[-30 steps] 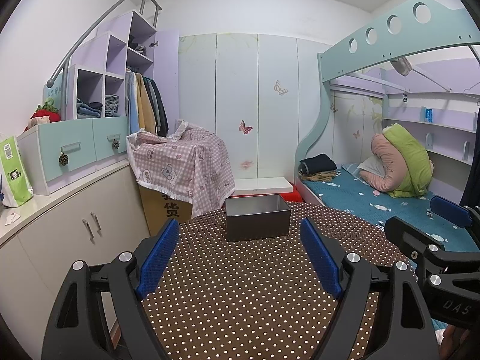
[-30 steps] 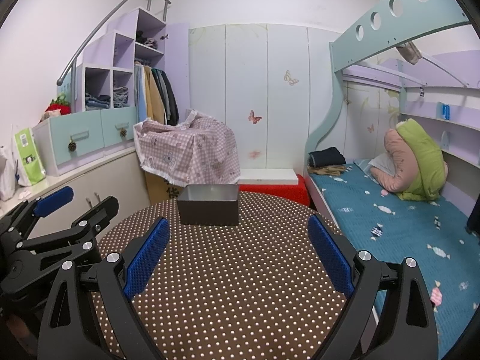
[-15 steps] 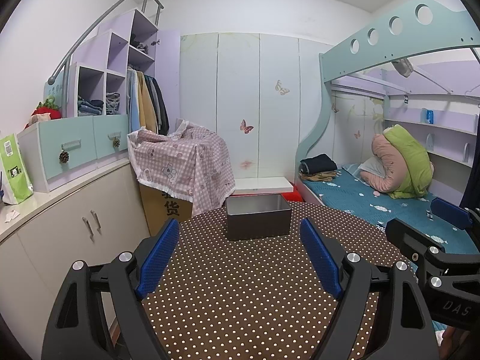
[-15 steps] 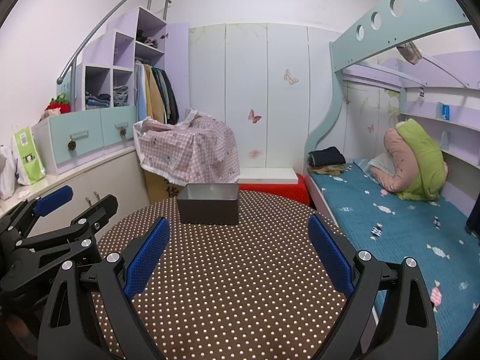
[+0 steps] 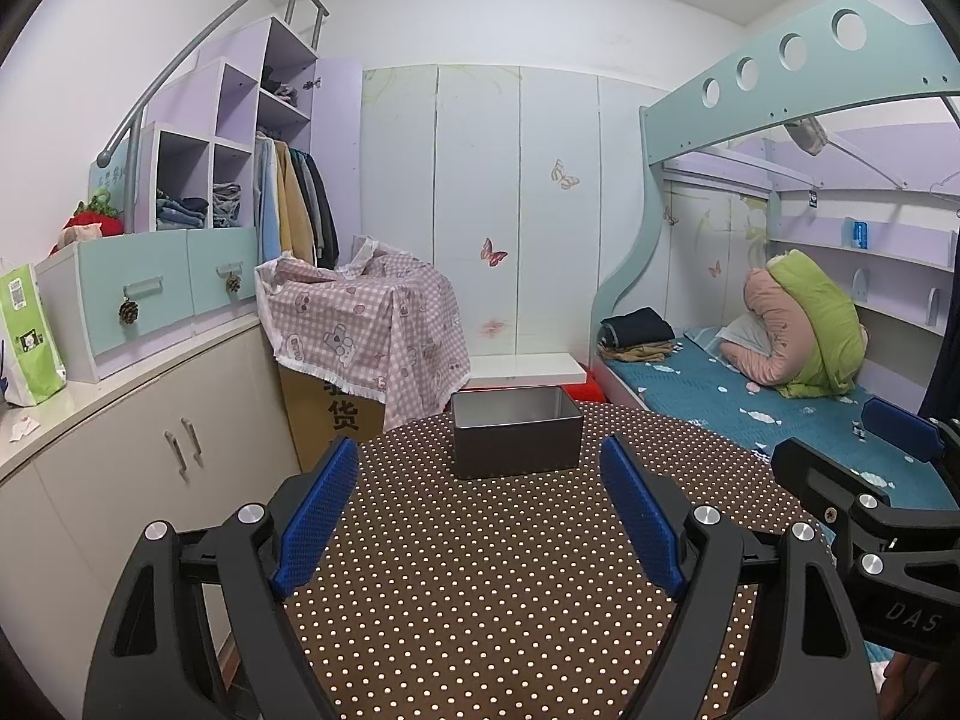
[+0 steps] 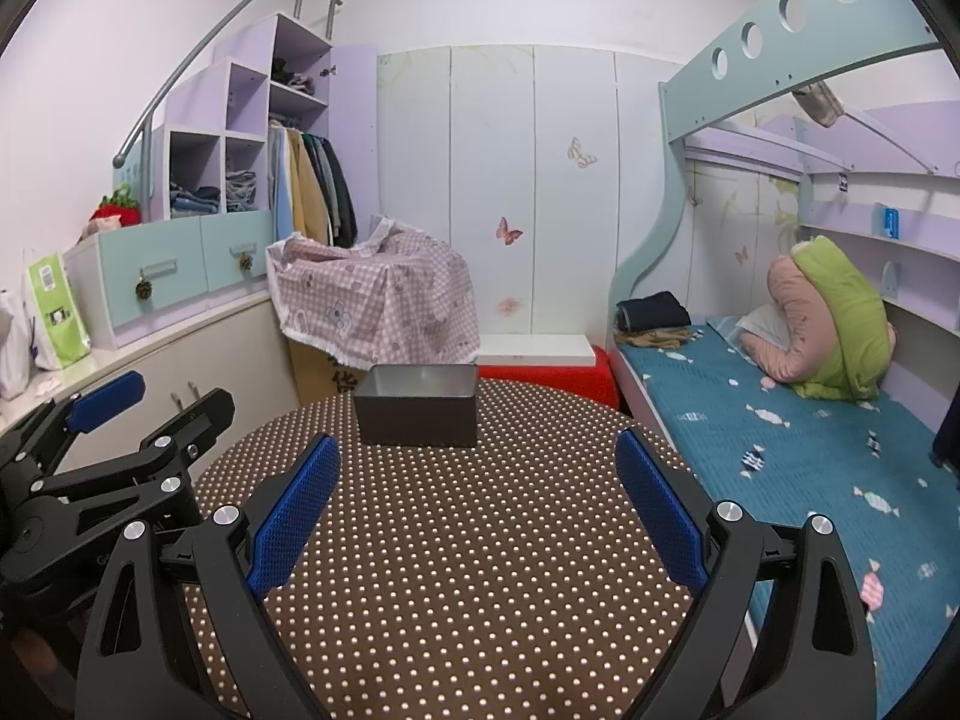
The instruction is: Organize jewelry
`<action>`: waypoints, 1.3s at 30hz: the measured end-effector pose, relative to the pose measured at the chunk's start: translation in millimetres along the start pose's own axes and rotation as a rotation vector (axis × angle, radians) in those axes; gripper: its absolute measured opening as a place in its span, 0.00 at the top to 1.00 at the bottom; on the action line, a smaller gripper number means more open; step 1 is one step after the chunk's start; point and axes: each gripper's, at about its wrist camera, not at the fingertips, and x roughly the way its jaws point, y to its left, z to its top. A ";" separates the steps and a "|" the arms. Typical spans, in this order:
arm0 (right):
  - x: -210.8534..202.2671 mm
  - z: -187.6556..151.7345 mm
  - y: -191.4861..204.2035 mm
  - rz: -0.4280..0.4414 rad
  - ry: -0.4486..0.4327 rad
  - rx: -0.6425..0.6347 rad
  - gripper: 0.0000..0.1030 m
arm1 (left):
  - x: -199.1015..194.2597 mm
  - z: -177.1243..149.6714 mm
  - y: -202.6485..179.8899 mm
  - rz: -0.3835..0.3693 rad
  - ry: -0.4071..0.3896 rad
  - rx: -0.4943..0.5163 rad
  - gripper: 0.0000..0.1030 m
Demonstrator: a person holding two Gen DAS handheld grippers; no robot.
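A dark grey metal box (image 5: 517, 441) (image 6: 417, 413) stands open-topped at the far edge of a round table (image 5: 498, 594) (image 6: 468, 570) with a brown cloth dotted white. What lies inside the box is hidden by its walls. My left gripper (image 5: 479, 468) hovers over the near part of the table, jaws wide apart with nothing between the blue pads. My right gripper (image 6: 478, 468) is beside it, equally open and empty. Each gripper also shows at the side of the other's view: the right gripper (image 5: 852, 456), the left gripper (image 6: 156, 402). No jewelry is visible.
A cabinet with a white counter (image 5: 126, 396) runs along the left, a green bag (image 5: 27, 342) on it. A carton under a pink checked cloth (image 5: 366, 324) stands behind the table. A bed with a teal sheet (image 6: 798, 456) is on the right, a red stool (image 6: 552, 384) beyond.
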 end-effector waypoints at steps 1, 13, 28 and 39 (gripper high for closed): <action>0.4 0.5 0.3 0.000 0.000 -0.001 0.13 | -0.3 -0.6 -0.3 -0.001 0.001 0.000 0.22; 0.3 1.2 -0.2 0.000 -0.001 -0.001 0.13 | -2.8 -5.0 -4.3 -0.001 -0.001 0.001 0.22; 0.3 1.5 -0.6 0.001 0.002 -0.004 0.13 | -4.0 -4.6 -5.8 0.002 -0.003 -0.002 0.22; 2.0 -1.9 -2.1 -0.001 0.001 -0.002 0.13 | -5.8 -3.1 -6.7 0.001 -0.004 0.001 0.22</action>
